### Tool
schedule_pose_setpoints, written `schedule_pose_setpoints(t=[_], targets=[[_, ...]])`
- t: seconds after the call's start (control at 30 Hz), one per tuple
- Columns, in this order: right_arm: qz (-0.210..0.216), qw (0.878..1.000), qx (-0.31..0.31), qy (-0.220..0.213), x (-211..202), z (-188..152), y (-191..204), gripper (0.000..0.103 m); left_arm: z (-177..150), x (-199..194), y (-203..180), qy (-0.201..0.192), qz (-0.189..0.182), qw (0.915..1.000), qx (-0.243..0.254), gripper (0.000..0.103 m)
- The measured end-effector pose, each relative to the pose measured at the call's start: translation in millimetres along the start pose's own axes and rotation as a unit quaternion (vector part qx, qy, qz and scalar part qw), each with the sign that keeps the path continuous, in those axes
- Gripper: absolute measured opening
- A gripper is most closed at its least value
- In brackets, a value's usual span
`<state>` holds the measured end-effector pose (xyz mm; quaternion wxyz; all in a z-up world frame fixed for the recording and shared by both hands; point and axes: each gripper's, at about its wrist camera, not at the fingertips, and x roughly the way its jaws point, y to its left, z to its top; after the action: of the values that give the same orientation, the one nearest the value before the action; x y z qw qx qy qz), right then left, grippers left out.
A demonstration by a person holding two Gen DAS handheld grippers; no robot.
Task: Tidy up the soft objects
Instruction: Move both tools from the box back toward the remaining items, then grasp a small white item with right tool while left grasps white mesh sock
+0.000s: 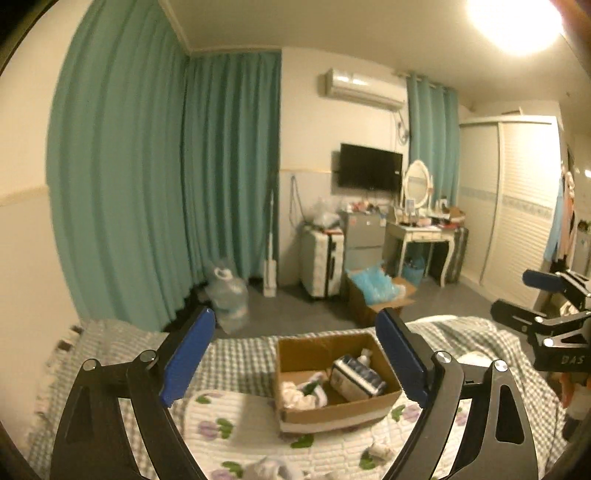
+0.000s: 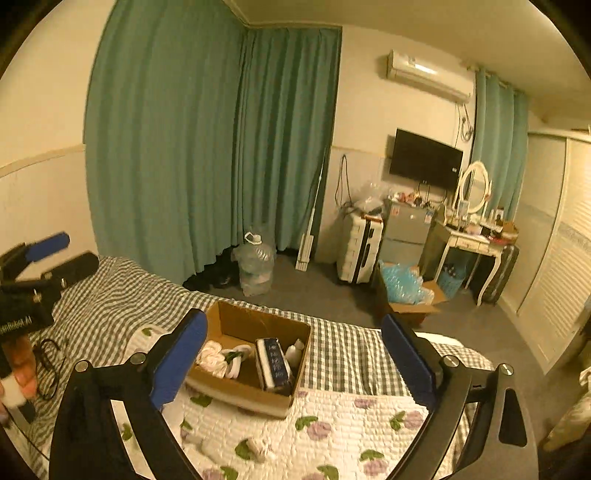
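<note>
Showing black cable (image 2: 48, 363) on bed — right wrist view only.

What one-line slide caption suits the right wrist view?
Open right tool hovers above a cardboard box holding rolled cloths on a floral quilt.

Dim room, warm yellow cast in both views. Ceiling lamp (image 1: 515, 22) at top right of left view blown out to white glare, haloing onto ceiling. Right view darker, without visible lamp. Strong fisheye bend: curtains (image 2: 207, 147) and walls bow outward, black vignette in corners. Centre fairly sharp; frame edges soft and smeared. Left gripper (image 2: 55, 254) at edge of right view blurred. Soft shadow inside box (image 1: 332, 376).
</note>
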<state>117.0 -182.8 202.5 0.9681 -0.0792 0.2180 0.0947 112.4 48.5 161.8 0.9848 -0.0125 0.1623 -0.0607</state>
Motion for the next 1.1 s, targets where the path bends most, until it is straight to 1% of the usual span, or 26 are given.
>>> schedule_pose_setpoints(t=[0.07, 0.17, 0.23, 0.3, 0.4, 0.5, 0.63, 0.73, 0.87, 0.97, 1.1], targets=[[0.003, 1.0, -0.001, -0.005, -22.6, -0.6, 8.6, 0.096, -0.3, -24.4, 1.0, -0.01, 0.007, 0.9999, 0.008, 0.09], [0.009, 1.0, 0.002, -0.01, -50.6, -7.7, 21.3, 0.096, -5.4, -48.2, 2.8, -0.018, 0.014, 0.9995, 0.02, 0.09], [0.011, 1.0, 0.001, -0.007, -61.8, -15.6, 29.5, 0.096, -13.5, -59.7, 2.6, -0.022, 0.02, 0.9991, 0.03, 0.09], [0.017, 1.0, -0.002, -0.001, -67.7, -27.8, 39.9, 0.096, -25.1, -63.3, 4.0, -0.015, 0.017, 0.9991, 0.036, 0.09], [0.025, 1.0, -0.006, 0.011, -64.4, -47.6, 50.4, 0.096, -47.2, -59.2, 5.6, 0.011, 0.006, 0.9992, 0.038, 0.09], [0.033, 0.999, -0.009, 0.033, -47.4, -73.4, 59.8, 0.096, -71.0, -51.5, 2.8, 0.026, 0.005, 0.9991, 0.034, 0.09], [0.041, 0.997, -0.018, 0.065, -14.9, -107.4, 68.6, 0.096, -111.1, -34.3, 3.1, 0.058, -0.003, 0.9979, 0.029, 0.09], [0.049, 0.995, -0.023, 0.086, 15.6, -131.7, 70.4, 0.096, -143.2, -9.9, 0.7, 0.085, -0.004, 0.996, 0.024, 0.09], [0.053, 0.991, -0.02, 0.125, 63.2, -162.6, 69.3, 0.096, -183.0, 30.2, -3.4, 0.133, -0.001, 0.991, 0.018, 0.09], [0.053, 0.986, -0.007, 0.155, 104.0, -186.0, 64.2, 0.096, -211.4, 59.7, -3.6, 0.163, -0.002, 0.9866, 0.016, 0.09], [0.052, 0.98, 0.015, 0.193, 158.5, -218.5, 53.3, 0.096, -239.4, 93.1, 1.5, 0.196, 0.009, 0.9805, 0.01, 0.09]])
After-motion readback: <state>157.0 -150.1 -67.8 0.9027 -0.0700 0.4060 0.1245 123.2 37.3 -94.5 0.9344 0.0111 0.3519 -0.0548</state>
